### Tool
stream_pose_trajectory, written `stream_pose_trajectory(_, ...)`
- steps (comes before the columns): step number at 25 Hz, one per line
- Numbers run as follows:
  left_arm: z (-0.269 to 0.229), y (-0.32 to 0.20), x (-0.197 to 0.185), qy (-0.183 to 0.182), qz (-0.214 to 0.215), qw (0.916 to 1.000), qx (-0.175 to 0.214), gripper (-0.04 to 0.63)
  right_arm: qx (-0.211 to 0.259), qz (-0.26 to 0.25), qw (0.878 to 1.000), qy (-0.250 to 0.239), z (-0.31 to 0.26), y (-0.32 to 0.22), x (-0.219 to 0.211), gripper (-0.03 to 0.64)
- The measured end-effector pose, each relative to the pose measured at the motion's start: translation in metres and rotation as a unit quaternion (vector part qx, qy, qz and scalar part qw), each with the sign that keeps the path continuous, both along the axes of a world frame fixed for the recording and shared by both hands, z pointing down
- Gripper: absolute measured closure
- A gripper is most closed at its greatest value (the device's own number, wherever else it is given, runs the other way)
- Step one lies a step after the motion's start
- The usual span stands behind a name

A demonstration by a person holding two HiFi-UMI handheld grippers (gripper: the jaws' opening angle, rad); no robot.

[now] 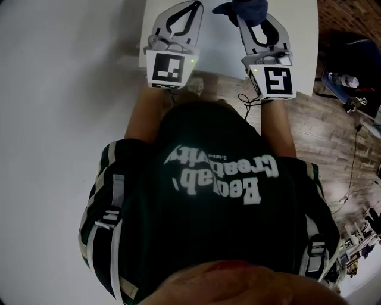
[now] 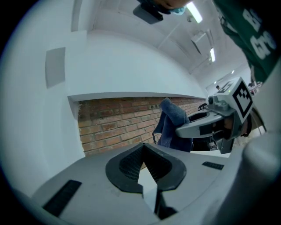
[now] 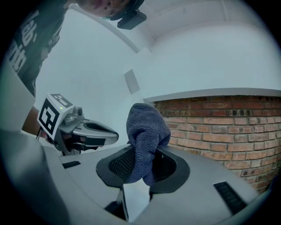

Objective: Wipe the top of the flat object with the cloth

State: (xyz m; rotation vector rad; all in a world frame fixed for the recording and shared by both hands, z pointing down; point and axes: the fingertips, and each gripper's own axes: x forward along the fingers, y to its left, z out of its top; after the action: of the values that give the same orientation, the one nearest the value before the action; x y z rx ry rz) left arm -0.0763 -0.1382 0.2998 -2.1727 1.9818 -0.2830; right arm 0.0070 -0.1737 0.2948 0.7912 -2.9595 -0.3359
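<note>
In the head view both grippers are held out over a white flat tabletop [image 1: 221, 55] in front of the person. My right gripper [image 1: 245, 16] is shut on a dark blue cloth [image 1: 243, 7], which bunches up above its jaws. In the right gripper view the cloth [image 3: 145, 132] stands up between the two pads of the right gripper [image 3: 144, 159]. My left gripper [image 1: 191, 7] is to its left, shut with nothing in it. In the left gripper view the left gripper [image 2: 143, 148] has its pads pressed together, and the cloth [image 2: 170, 125] hangs from the other gripper [image 2: 186, 130] to the right.
A red brick wall [image 3: 228, 127] under a white ledge faces both grippers. Wood flooring [image 1: 333, 125] with black cables and some clutter [image 1: 351, 95] lies to the right of the table. White floor [image 1: 53, 119] spreads on the left.
</note>
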Motion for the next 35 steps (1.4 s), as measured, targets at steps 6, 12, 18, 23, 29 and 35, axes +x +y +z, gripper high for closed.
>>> stream_pose_trajectory(6,0.007,-0.019,-0.029,0.002,0.031,0.9995,-0.002,0.594,-0.026,0.031,0.999,-0.030,0.002,-0.020,-0.032,0.534)
stream_pose_trajectory(12,0.010,-0.021,-0.049,0.010,0.052,0.9986,-0.004,0.594,-0.042,0.067,0.997,-0.015,0.012,-0.028,-0.049,0.534)
stream_pose_trajectory(18,0.016,-0.021,-0.063,0.019,0.056,0.9982,-0.003,0.594,-0.038,0.064,0.997,0.002,0.021,-0.025,-0.071,0.527)
stream_pose_trajectory(23,0.019,-0.020,-0.077,0.021,0.041,0.9989,-0.008,0.594,-0.044,0.041,0.998,0.036,0.040,-0.026,-0.097,0.520)
stream_pose_trajectory(29,0.025,-0.017,-0.096,0.029,0.016,0.9994,-0.013,0.594,-0.081,0.028,0.995,0.050,0.073,-0.040,-0.126,0.520)
stream_pose_trajectory(35,0.053,-0.023,-0.095,0.038,-0.004,0.9984,-0.041,0.594,-0.120,0.028,0.990,0.072,0.122,-0.062,-0.131,0.517)
